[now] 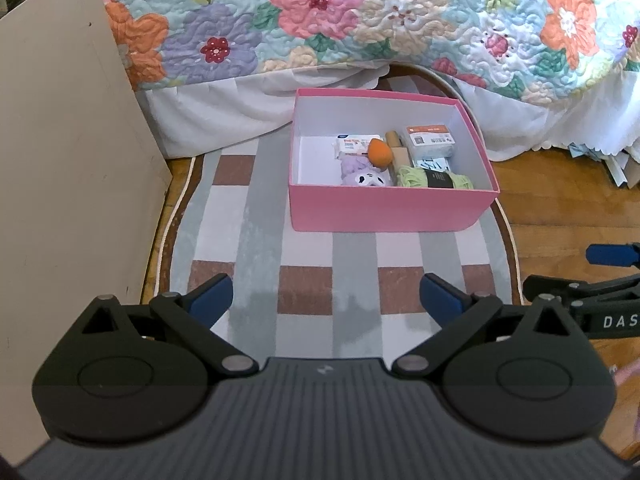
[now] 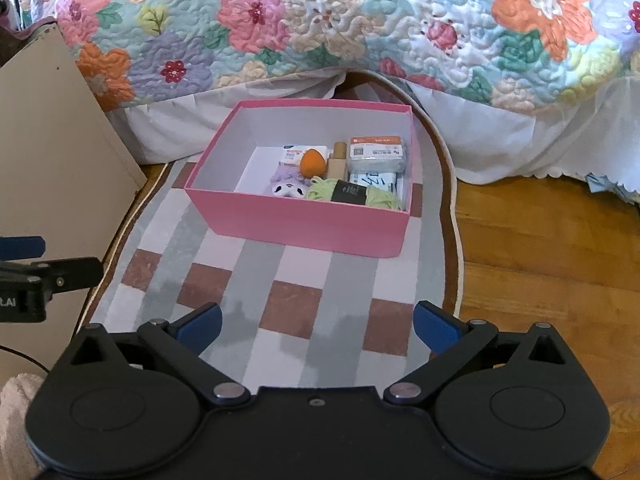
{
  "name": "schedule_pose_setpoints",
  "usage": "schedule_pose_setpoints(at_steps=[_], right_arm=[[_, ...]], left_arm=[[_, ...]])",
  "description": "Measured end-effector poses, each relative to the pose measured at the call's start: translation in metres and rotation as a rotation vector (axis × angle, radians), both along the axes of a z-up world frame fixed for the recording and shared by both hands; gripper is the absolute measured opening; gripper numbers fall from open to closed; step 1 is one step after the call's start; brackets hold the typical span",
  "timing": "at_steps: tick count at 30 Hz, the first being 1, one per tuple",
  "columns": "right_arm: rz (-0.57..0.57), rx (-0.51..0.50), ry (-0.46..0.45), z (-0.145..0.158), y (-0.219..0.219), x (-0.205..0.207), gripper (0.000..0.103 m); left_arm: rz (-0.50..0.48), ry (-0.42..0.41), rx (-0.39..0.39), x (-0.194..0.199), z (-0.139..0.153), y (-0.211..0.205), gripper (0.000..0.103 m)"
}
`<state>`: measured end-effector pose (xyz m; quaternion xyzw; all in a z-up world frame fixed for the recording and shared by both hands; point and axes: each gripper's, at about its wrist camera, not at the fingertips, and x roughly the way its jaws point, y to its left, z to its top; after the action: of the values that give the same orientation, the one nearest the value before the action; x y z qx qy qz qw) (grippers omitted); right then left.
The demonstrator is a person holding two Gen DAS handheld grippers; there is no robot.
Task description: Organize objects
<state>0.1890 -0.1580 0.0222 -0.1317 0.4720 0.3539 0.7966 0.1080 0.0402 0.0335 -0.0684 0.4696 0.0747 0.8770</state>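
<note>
The checked rug (image 1: 256,208) carries the pink box (image 1: 384,210) at twelve o'clock, holding green yarn (image 1: 436,179), an orange sponge (image 1: 380,153) and packets. Left claw (image 1: 326,300) and right claw (image 2: 316,326) hover spread, empty. Judging nothing loose outside, approach slowly from above.

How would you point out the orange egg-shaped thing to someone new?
Find the pink box on the checked rug beside the bed. Inside, the orange sponge sits mid-box, above the purple plush, the only solid orange, teardrop-shaped item there.

Bright daylight from upper right, glare on quilt (image 1: 600,20); soft shadows on rug (image 2: 304,320); fisheye bending at edges.
</note>
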Motion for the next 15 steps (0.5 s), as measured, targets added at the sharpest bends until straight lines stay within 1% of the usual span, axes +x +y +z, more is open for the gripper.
schedule_pose_setpoints(at_steps=[5, 9, 15], right_arm=[[-0.016, -0.003, -0.011, 0.0009, -0.0038, -0.0014, 0.103], [-0.023, 0.013, 0.000, 0.0029, -0.0076, -0.0034, 0.103], [-0.023, 0.006, -0.005, 0.0037, -0.0094, -0.0055, 0.103]], left_arm=[[0.015, -0.002, -0.008, -0.0024, 0.0005, 0.0017, 0.103], [0.013, 0.045, -0.014, -0.0017, -0.0015, 0.0020, 0.103], [0.032, 0.067, -0.010, -0.0067, -0.0027, -0.0015, 0.103]])
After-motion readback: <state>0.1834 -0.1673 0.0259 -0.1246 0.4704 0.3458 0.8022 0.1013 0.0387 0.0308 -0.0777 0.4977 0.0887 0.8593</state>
